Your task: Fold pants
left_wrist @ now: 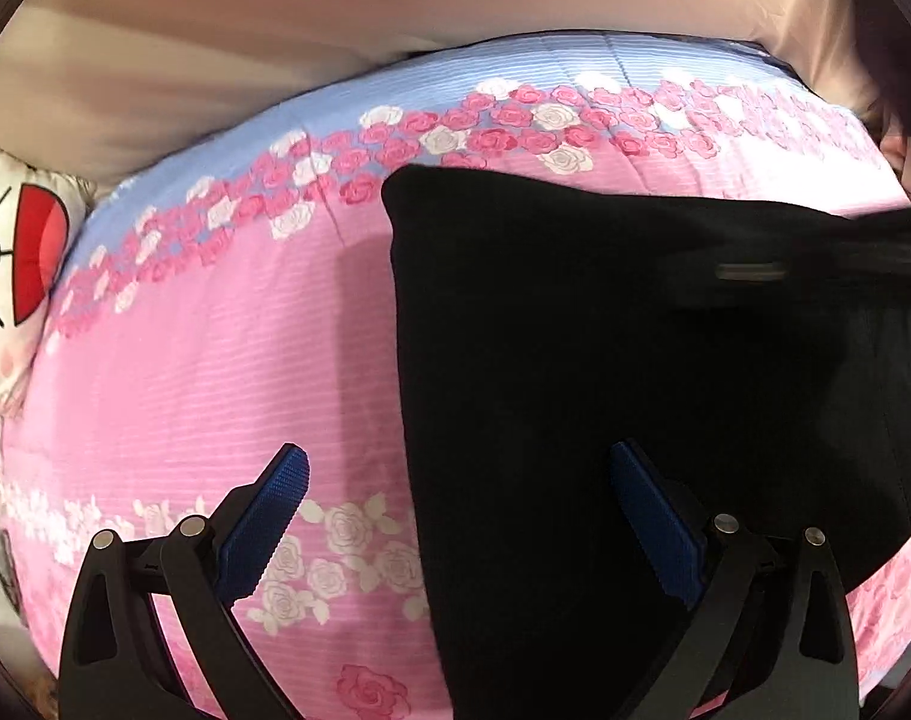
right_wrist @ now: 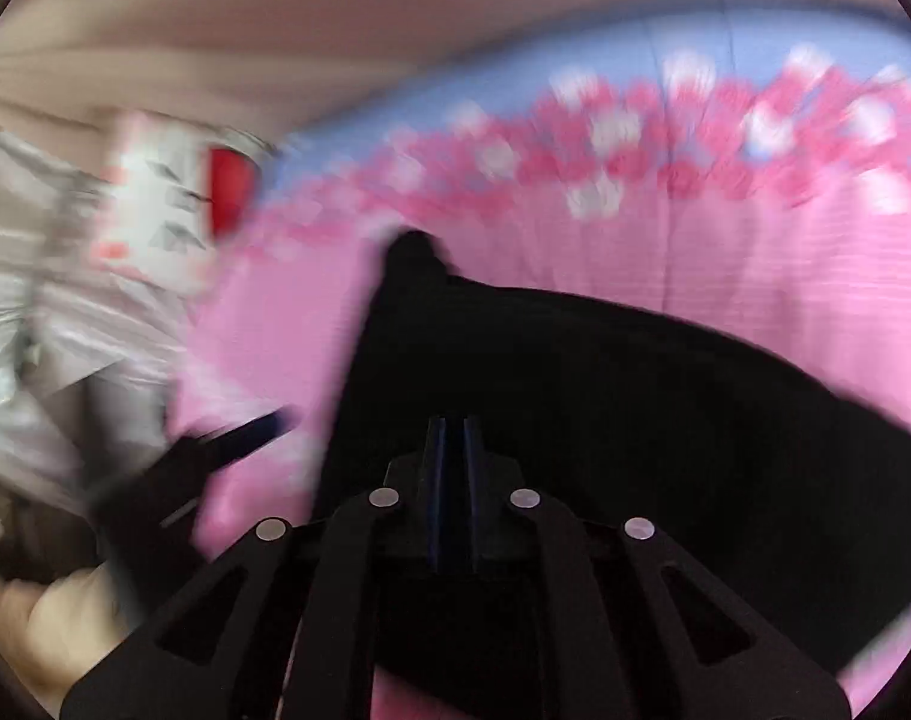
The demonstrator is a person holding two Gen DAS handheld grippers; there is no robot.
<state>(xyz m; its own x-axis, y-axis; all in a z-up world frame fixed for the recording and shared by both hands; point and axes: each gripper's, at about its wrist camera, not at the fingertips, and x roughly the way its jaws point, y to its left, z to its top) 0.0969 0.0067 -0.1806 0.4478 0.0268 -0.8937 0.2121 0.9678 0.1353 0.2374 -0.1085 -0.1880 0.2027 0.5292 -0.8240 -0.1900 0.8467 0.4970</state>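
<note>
The black pants lie folded on a pink floral bedspread; their left edge runs straight down the left wrist view. My left gripper is open above that left edge, one blue pad over the bedspread, the other over the black cloth. My right gripper has its blue pads together on the black pants, a fold of cloth lifted; the view is motion-blurred. It shows as a dark blurred shape in the left wrist view. The left gripper shows blurred in the right wrist view.
A white cushion with a red and black cartoon face sits at the bed's left edge. A beige wall rises behind the bed. Silvery white fabric lies left of the bedspread.
</note>
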